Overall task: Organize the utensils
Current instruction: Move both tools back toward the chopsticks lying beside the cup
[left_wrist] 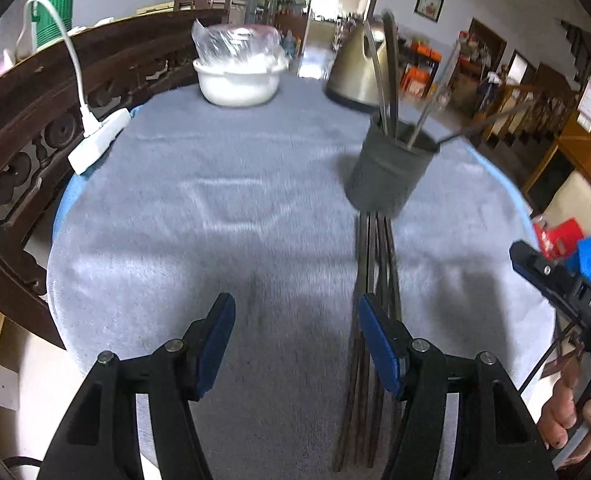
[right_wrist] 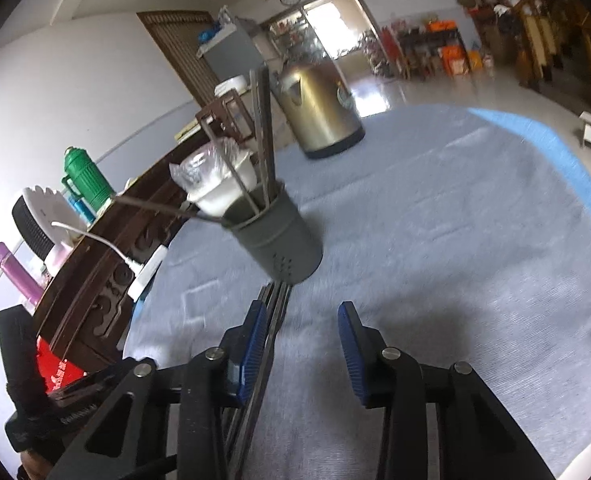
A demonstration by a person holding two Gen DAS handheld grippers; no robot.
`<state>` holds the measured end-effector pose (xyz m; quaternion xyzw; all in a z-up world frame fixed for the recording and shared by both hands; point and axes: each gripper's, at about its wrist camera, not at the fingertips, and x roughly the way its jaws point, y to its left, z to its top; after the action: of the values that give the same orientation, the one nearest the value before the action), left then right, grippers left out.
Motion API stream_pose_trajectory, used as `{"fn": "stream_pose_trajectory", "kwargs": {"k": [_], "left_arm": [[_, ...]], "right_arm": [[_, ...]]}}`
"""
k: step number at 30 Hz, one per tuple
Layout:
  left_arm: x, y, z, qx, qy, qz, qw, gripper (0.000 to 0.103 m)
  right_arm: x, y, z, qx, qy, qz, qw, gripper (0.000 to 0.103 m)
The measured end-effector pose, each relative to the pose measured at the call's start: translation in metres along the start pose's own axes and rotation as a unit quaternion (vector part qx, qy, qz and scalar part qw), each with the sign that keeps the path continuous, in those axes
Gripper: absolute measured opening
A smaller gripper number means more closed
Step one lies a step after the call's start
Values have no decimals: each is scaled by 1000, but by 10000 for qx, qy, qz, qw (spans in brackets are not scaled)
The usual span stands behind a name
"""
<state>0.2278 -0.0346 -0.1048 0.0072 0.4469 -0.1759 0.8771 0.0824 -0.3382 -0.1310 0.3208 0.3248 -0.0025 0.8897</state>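
Between my left fingers (left_wrist: 217, 320) the desk (left_wrist: 215, 200) lies bare ahead. Chopsticks (left_wrist: 371, 264) run beside the right-hand one, the holder (left_wrist: 389, 172) stands past them, and a bowl (left_wrist: 237, 80) and kettle (left_wrist: 357, 76) block the far edge.

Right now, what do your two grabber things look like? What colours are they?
Both are alike. The left black plastic gripper has two chunky black fingers tipped with ribbed blue pads, joined by round silver pins. The right black plastic gripper has the same blue pads. From the left camera, its black body shows white letters, "DAS", a thin black cable, and a bare hand holding it.
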Motion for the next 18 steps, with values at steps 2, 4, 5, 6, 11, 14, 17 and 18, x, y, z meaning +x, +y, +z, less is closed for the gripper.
{"fn": "stream_pose_trajectory", "kwargs": {"k": [2, 4, 5, 6, 11, 14, 17, 18], "left_arm": [[5, -5, -2, 94, 104, 137, 9998, 65], [8, -9, -3, 188, 159, 275, 9993, 65], [9, -11, -3, 232, 174, 345, 9990, 65], [10, -12, -2, 266, 179, 394, 9987, 65], [11, -21, -3, 533, 108, 667, 9963, 65], [12, -23, -3, 673, 61, 779, 9947, 65], [14, -22, -2, 699, 75, 789, 9944, 65], [15, -21, -3, 704, 86, 792, 9943, 65]], "right_arm": [[7, 2, 2, -33, 81, 33, 10000, 40], [11, 3, 2, -71, 145, 39, 9999, 40], [12, 3, 2, -59, 191, 56, 9998, 40], [13, 2, 2, -43, 217, 72, 9997, 40], [16, -4, 5, 43, 253, 50, 9997, 40], [18, -7, 5, 113, 299, 45, 9995, 40], [20, -7, 3, 124, 336, 33, 9994, 40], [21, -7, 3, 117, 347, 33, 9993, 40]]}}
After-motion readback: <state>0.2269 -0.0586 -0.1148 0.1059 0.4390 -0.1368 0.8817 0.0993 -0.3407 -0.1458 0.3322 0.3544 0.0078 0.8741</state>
